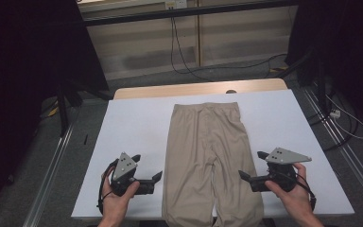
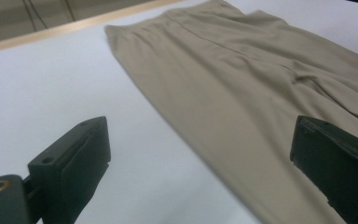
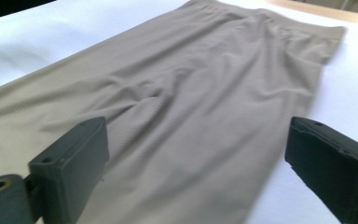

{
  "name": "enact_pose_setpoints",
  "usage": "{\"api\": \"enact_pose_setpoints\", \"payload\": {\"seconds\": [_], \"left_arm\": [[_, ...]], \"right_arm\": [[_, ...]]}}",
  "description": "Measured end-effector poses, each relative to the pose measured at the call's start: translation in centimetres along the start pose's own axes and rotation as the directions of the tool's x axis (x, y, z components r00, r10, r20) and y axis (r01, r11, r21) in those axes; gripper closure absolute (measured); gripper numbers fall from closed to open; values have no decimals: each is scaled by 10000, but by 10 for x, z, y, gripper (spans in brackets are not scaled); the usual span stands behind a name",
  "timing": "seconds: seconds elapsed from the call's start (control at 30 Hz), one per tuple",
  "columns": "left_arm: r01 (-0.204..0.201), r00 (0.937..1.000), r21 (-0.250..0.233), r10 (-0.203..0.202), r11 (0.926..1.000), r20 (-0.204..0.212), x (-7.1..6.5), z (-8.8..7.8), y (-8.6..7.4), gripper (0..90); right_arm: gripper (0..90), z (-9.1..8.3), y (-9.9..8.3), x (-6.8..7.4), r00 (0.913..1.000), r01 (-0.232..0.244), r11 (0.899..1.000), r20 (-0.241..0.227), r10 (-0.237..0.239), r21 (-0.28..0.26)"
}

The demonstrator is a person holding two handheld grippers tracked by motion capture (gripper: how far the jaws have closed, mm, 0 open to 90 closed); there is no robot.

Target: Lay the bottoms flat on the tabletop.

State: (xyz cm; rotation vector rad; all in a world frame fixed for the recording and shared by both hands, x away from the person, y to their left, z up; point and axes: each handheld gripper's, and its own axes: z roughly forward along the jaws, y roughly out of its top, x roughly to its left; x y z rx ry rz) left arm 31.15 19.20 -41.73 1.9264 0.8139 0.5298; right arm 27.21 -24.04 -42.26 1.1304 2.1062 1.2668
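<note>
Trousers: a beige pair of trousers [image 1: 208, 156] lies flat in the middle of the table, waistband at the far side, both legs running toward the person and hanging a little over the near edge.
Table: the table [image 1: 137, 123] has a white top, with a strip of light wood showing along its far edge.
Left gripper: the left gripper [image 1: 146, 175] is held in the left hand [image 1: 116, 201] near the table's near edge, just left of the trousers' left leg, its jaws pointing toward the cloth.
Left gripper state: jaws spread wide, nothing between them; in the left gripper view [image 2: 200, 154] one jaw sits over the white top and the other over the beige cloth [image 2: 242, 88]. I cannot tell whether either jaw touches the surface.
Right gripper: the right gripper [image 1: 253, 168] is held in the right hand [image 1: 293, 194] just right of the trousers' right leg, jaws pointing toward the cloth.
Right gripper state: jaws spread wide and empty; in the right gripper view [image 3: 196, 154] the trouser leg [image 3: 177, 116] lies between and beyond them.
Surroundings: grey floor [image 1: 217, 75] beyond the table, with black cables [image 1: 179, 52] trailing across it and a pale panelled wall behind.
</note>
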Motion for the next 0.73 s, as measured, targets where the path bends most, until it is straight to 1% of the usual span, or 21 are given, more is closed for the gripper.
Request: {"api": "enact_pose_setpoints", "payload": {"seconds": [0.07,0.1,0.13,0.17,0.2,0.23,0.27,0.3,0.37,0.4,0.47,0.5,0.53,0.6,0.63,0.7,0.73], "left_arm": [[32,9997,-262,-39,9997,-256,6,3,-1,52],[54,9996,-355,-65,9994,-288,8,3,-3,53],[312,9993,-398,-320,9987,-196,11,3,-3,55],[493,9984,-477,-505,9976,-234,14,1,-4,60],[518,9977,-631,-545,9967,-410,15,1,-5,59],[511,9972,-628,-543,9967,-512,16,2,-6,59],[627,9968,-504,-651,9968,-469,18,4,-8,56],[718,9964,-408,-735,9966,-431,19,5,-9,55],[772,9959,-269,-784,9967,-461,17,8,-12,56],[779,9958,-174,-786,9968,-473,16,8,-12,56],[755,9965,-350,-767,9965,-344,15,5,-12,56],[718,9967,-404,-732,9966,-345,14,2,-12,55],[689,9966,-423,-707,9967,-422,14,0,-12,55],[736,9965,-482,-754,9961,-372,15,-3,-13,53],[862,9954,-498,-881,9950,-380,15,-5,-14,53],[902,9944,-573,-931,9943,-497,17,-7,-14,53],[891,9943,-510,-918,9947,-535,18,-7,-14,53]], "right_arm": [[63,-1,-1,-8,10000,-40,10000,72,41,-39],[58,-2,-3,-13,9998,-109,9999,161,109,-33],[48,-2,-5,-16,9994,-189,9998,273,191,-70],[39,-1,-8,-19,9987,-249,9995,441,258,-217],[44,0,-12,-22,9978,-188,9992,626,209,-339],[55,2,-14,-24,9970,-103,9996,768,124,-275],[60,2,-14,-26,9956,-129,9996,920,150,-238],[58,2,-14,-27,9938,-264,9990,1068,301,-360],[58,2,-14,-30,9918,-550,9971,1128,608,-534],[57,2,-15,-31,9908,-509,9971,1223,575,-568],[57,3,-15,-30,9901,-490,9973,1289,558,-551],[57,2,-15,-29,9899,-517,9971,1287,586,-562],[57,1,-14,-27,9900,-496,9969,1288,571,-605],[54,-2,-14,-24,9905,-454,9961,1265,547,-754],[53,-3,-14,-22,9904,-420,9960,1282,519,-785],[49,-4,-15,-21,9912,-412,9962,1221,504,-763],[45,-5,-15,-21,9910,-442,9959,1230,536,-784]]}}
